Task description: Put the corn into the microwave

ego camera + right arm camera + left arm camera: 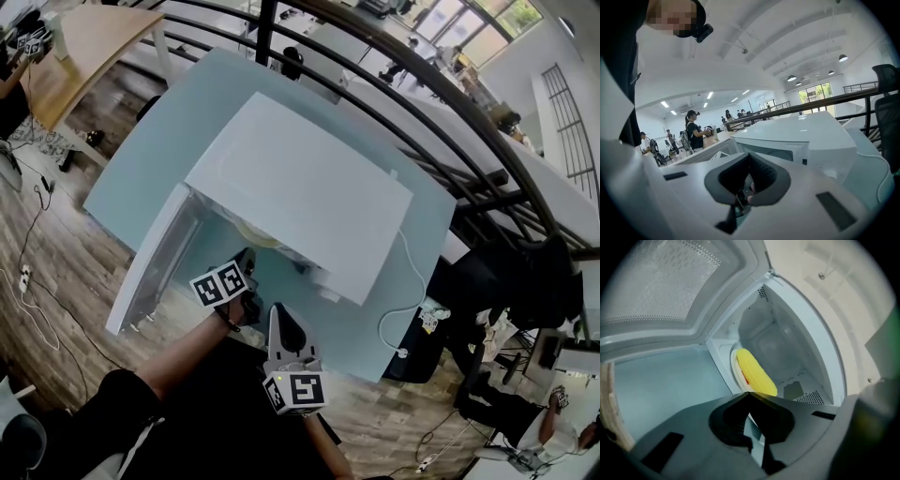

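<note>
Left hand-held gripper (pixel 749 393) hangs at the mouth of the microwave (pixel 309 187), its 2 jaws brought together with nothing between them. Just past their tips lies the corn (pixel 753 373), a yellow cob resting inside the cavity on the pale plate (pixel 735 363) at the bottom. Whether the tips touch the cob I cannot tell; they are at least right beside it, and they do not clamp it.

The right hand-held gripper (pixel 749 159) is held low and near the person, off to the side of the oven. Its 2 jaws are also together and empty, and it points past the microwave's front into the room. It has no part in this step, as far as the views show.

The door (pixel 150 267) stands swung wide to the left, over the edge of the pale blue surface (pixel 169 141).

By my reading the main job is done: the corn is in the microwave and free of both hand-held grippers. What seems left is small. The left one has to draw back out of the opening without nudging the cob off the plate. Closing the door could follow, though the task sentence does not ask for it.
</note>
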A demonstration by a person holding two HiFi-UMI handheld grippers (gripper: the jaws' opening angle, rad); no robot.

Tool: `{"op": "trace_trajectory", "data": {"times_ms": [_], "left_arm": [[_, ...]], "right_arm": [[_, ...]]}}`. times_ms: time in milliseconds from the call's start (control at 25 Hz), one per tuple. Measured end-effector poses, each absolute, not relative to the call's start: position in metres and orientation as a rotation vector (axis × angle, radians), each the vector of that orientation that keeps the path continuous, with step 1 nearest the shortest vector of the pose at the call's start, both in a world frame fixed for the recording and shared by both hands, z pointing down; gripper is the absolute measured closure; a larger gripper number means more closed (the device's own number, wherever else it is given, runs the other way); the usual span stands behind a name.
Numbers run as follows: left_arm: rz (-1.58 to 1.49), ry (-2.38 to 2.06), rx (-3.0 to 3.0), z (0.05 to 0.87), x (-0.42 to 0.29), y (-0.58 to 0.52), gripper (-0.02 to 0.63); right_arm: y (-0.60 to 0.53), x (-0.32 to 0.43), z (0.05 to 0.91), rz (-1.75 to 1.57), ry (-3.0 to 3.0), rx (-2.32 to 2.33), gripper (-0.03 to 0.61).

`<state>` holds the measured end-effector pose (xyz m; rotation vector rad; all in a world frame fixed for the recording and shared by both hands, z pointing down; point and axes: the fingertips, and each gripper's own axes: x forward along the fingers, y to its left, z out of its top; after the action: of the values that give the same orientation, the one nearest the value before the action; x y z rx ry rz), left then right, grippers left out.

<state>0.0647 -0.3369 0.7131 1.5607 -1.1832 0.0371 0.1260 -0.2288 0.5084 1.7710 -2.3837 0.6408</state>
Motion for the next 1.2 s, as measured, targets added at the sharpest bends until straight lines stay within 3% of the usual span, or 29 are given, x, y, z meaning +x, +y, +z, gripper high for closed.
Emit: {"op": "trace_trajectory", "data": {"times_ms": [1200], "left_arm": [[0.204,-1.053,2.631,0.523,0.069,-0.275,0.612]], "right_arm": [[-0.229,0.147,0.499,0.614,-2.360,1.932,0.569]]}}
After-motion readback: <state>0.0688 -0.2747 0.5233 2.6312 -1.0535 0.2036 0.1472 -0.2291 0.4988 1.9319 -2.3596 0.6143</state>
